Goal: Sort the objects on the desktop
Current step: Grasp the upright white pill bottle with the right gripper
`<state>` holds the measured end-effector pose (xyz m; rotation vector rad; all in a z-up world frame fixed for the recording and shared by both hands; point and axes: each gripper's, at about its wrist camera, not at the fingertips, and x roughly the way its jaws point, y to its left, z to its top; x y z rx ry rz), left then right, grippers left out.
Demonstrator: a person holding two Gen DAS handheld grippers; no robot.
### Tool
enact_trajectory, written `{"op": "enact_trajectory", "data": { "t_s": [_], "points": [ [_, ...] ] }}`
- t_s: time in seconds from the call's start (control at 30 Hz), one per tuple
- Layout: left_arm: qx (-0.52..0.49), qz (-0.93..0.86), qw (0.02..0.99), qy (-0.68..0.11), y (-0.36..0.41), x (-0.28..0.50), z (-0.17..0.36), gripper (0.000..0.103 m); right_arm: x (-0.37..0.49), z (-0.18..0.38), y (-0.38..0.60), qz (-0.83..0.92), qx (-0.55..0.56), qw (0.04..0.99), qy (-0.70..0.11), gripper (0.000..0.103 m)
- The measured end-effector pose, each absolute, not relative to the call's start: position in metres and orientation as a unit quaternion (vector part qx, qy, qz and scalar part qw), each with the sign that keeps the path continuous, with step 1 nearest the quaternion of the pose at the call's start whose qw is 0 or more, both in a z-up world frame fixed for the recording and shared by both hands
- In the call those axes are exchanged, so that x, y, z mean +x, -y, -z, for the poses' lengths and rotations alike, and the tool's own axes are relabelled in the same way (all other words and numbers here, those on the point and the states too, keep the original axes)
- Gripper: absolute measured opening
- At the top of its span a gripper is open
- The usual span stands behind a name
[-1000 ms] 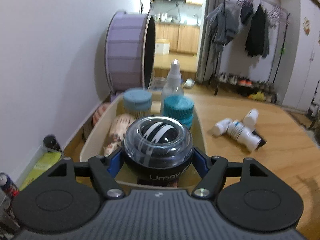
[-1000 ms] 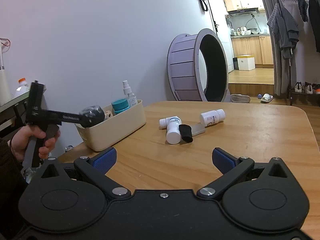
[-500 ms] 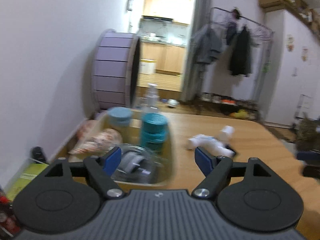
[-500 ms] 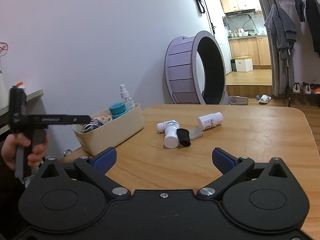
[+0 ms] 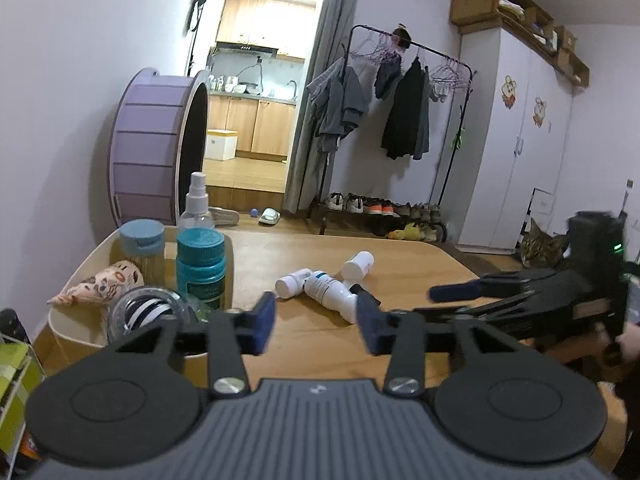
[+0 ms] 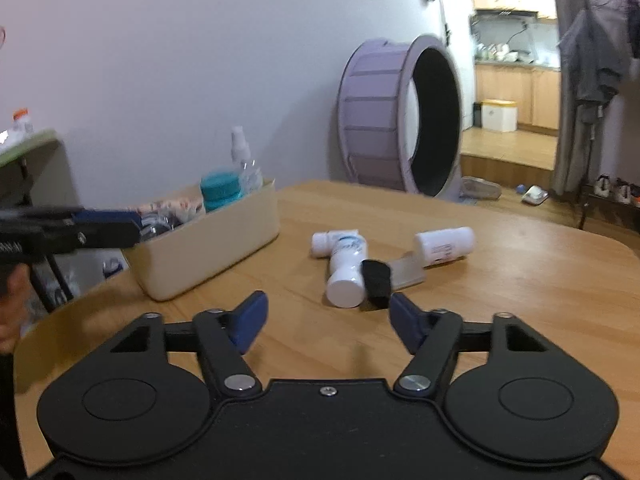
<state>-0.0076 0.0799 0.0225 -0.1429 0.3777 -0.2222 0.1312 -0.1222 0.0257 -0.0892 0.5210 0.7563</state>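
Ahead of the left gripper point(image 5: 316, 322), whose blue pads are spread with nothing between them, white bottles point(image 5: 330, 290) are seen lying in a cluster on the wooden table point(image 5: 404, 264). To its left, the cream bin point(image 5: 76, 276) is seen holding the gyro ball point(image 5: 146, 312), a teal-capped jar point(image 5: 200, 268), a spray bottle point(image 5: 198, 204) and a patterned pouch point(image 5: 102, 282).

In front of the right gripper point(image 6: 326, 320), likewise held apart and empty, the white bottles point(image 6: 346, 258) and a black-capped item point(image 6: 376, 280) are found just beyond the fingertips. The bin point(image 6: 212, 246) is placed further off to the left, with the left gripper point(image 6: 108, 226) hovering at its near end.
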Motion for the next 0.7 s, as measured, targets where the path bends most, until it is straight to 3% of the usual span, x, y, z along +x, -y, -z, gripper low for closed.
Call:
{"op": "enact_trajectory", "data": {
  "t_s": [0.27, 0.43, 0.67, 0.7],
  "points": [
    [-0.076, 0.119, 0.969, -0.203, -0.085, -0.006, -0.019, 0.040, 0.155, -0.012, 0.092, -0.364, -0.072, 0.891, -0.261, 0.058],
    [-0.089, 0.132, 0.965, -0.209, -0.087, -0.005, -0.018, 0.042, 0.165, -0.008, 0.082, -0.363, -0.078, 0.891, -0.261, 0.048],
    [-0.085, 0.142, 0.965, -0.203, -0.083, -0.010, -0.019, 0.042, 0.174, 0.000, 0.072, -0.348, -0.102, 0.891, -0.272, 0.046],
    [-0.084, 0.141, 0.965, -0.203, -0.083, -0.010, -0.019, 0.042, 0.174, 0.001, 0.072, -0.347, -0.105, 0.891, -0.274, 0.037]
  ]
}}
